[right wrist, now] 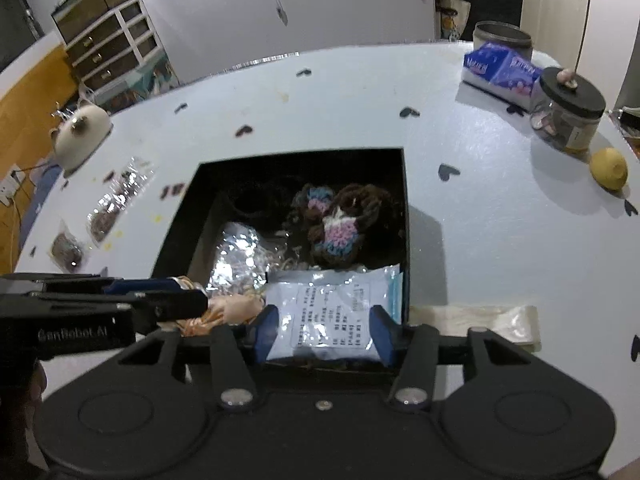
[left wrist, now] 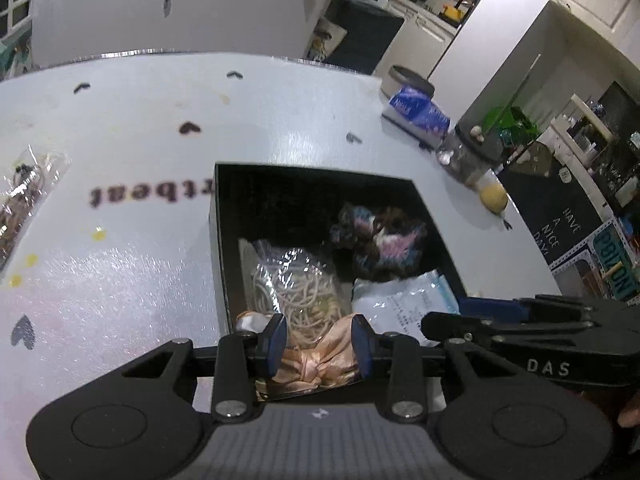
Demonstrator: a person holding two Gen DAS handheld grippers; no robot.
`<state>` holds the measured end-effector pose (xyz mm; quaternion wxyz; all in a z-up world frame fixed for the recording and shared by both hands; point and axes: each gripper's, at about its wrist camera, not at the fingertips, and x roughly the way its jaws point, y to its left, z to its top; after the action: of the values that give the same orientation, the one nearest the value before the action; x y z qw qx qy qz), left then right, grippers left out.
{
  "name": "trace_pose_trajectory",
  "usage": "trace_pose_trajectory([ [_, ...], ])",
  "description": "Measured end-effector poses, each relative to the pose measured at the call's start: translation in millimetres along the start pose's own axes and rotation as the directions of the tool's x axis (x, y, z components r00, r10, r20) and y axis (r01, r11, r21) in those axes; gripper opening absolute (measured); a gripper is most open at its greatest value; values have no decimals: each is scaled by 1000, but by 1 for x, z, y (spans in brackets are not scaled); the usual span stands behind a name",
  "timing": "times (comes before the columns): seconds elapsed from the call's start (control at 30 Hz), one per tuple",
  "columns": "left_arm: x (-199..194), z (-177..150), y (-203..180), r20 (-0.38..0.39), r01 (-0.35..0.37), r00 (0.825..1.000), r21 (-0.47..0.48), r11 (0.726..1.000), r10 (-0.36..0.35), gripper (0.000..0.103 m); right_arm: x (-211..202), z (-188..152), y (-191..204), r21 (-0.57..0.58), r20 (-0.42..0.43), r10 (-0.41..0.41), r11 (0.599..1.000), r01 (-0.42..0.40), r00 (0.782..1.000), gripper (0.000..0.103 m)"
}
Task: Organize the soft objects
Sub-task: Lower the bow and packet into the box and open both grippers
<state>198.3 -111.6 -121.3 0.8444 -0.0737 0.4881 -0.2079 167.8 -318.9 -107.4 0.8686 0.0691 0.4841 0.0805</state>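
Peach bow (left wrist: pixel 320 360) pinched at bottom centre by the closed left gripper (left wrist: pixel 320 342), over the black box's (left wrist: pixel 218 240) near edge. White packet (right wrist: pixel 328 316) between right gripper's (right wrist: pixel 326 330) half-open fingers; contact unclear.

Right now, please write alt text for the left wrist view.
The left gripper is shut on a peach satin bow at the near edge of an open black box. Inside lie a crocheted piece, bagged cords and a white packet.
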Motion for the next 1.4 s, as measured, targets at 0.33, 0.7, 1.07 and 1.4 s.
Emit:
trace_pose_trajectory([
  [0.33, -27, -7, -20, 53, -30, 998, 25, 999, 29, 62, -42, -10, -10, 5, 120, -1, 1000, 1, 993, 68],
  [0.7, -61, -23, -31, 174, -94, 981, 9, 996, 91, 101, -80, -27, -16, -8, 277, -23, 1000, 26, 961, 87],
  [1.07, -79, -35, -28, 268, -135, 954, -11, 991, 133, 103, -91, -34, -17, -11, 356, -65, 997, 74, 932, 103],
  [1.4, -93, -40, -13, 335, -157, 928, -42, 987, 162, 103, -94, -36, -8, -47, 432, -61, 995, 90, 900, 103],
])
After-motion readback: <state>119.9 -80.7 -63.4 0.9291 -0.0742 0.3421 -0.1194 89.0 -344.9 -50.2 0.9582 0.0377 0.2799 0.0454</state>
